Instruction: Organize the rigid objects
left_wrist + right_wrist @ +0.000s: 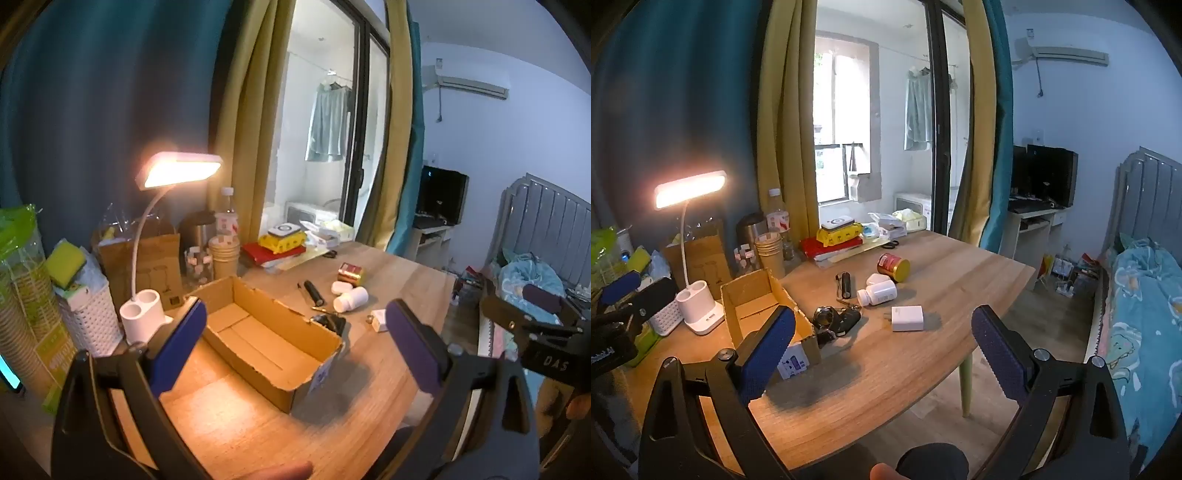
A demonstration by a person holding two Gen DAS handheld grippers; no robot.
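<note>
I hold both tongs, left (pixel 295 339) and right (pixel 882 354), wide and empty; the pill bottle (pixel 877 292) beside the box (pixel 768 310) could roll away when nudged

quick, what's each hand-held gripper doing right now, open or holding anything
Left hand-held gripper: open, jaws wide, nothing between them, above the cardboard box.
Right hand-held gripper: open, jaws wide, holding nothing, over the table.
</note>
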